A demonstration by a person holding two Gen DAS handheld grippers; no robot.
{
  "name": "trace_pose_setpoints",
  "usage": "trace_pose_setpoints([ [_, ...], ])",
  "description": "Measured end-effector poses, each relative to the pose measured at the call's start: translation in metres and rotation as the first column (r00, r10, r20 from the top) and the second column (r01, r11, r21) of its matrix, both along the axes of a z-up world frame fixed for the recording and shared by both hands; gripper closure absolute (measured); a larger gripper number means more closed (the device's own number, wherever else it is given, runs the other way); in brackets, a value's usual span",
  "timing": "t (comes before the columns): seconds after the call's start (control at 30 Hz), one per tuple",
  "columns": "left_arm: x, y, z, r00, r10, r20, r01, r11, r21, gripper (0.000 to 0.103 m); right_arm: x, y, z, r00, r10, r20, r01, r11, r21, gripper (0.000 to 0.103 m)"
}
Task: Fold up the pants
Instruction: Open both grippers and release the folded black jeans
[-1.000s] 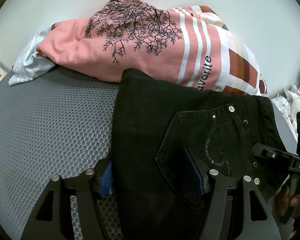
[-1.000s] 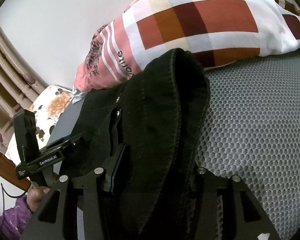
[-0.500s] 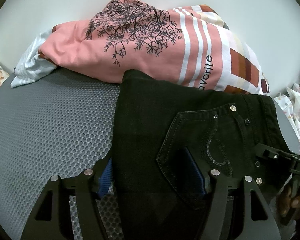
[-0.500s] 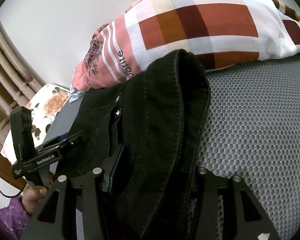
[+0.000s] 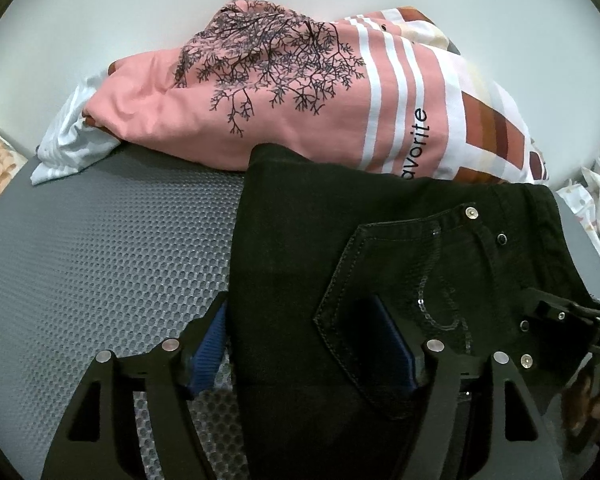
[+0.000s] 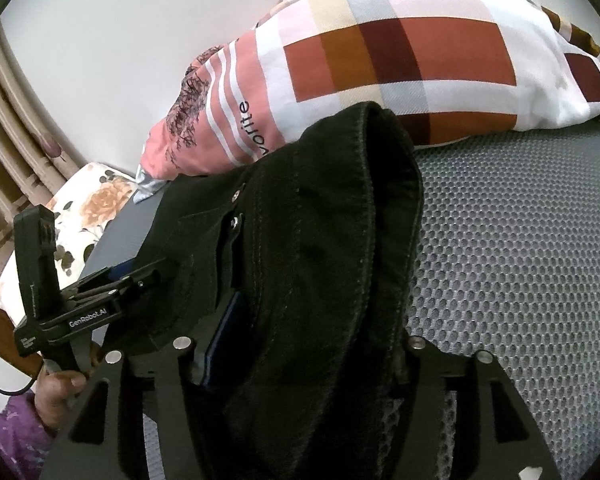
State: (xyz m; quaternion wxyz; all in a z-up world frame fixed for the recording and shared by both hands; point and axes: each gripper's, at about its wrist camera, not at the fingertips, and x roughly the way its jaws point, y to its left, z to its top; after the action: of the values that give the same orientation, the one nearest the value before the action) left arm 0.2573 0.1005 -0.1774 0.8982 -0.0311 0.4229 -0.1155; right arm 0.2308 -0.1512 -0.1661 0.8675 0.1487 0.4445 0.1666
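- On the grey honeycomb-textured mattress (image 5: 100, 264), black pants (image 5: 320, 248) lie folded, the far end touching a pink and checked pillow (image 5: 300, 112) at the back edge.
- Left gripper (image 5: 300, 344) straddles the near fold; its jaws have just been opening, blue pads standing either side of the cloth, the left pad clear of it.
- Right gripper (image 6: 300, 360) has a raised bunch of waistband between its jaws, which have just been opening; whether the pads press cannot be told.
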Motion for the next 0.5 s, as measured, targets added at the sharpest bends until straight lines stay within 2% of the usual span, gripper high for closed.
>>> trace_pose_setpoints([
  [0.2, -0.0028, -0.0026, -0.0006, 1.000, 0.016, 0.014, -0.017, 0.999, 0.041, 0.027, 0.0004, 0.0015, 0.0011, 1.000, -0.014, 0.008, 0.014, 1.000, -0.021, 0.039],
  [0.37, -0.0061, -0.0048, 0.0014, 0.999, 0.037, 0.032, -0.039, 0.996, 0.086, 0.020, -0.0020, 0.0056, 0.0039, 0.998, -0.048, 0.030, 0.050, 0.995, -0.087, 0.030],
  [0.5, -0.0082, -0.0076, 0.0028, 0.997, 0.053, 0.048, -0.058, 0.990, 0.126, 0.016, -0.0076, 0.0078, 0.0088, 0.996, -0.068, 0.064, 0.077, 0.987, -0.140, 0.027],
])
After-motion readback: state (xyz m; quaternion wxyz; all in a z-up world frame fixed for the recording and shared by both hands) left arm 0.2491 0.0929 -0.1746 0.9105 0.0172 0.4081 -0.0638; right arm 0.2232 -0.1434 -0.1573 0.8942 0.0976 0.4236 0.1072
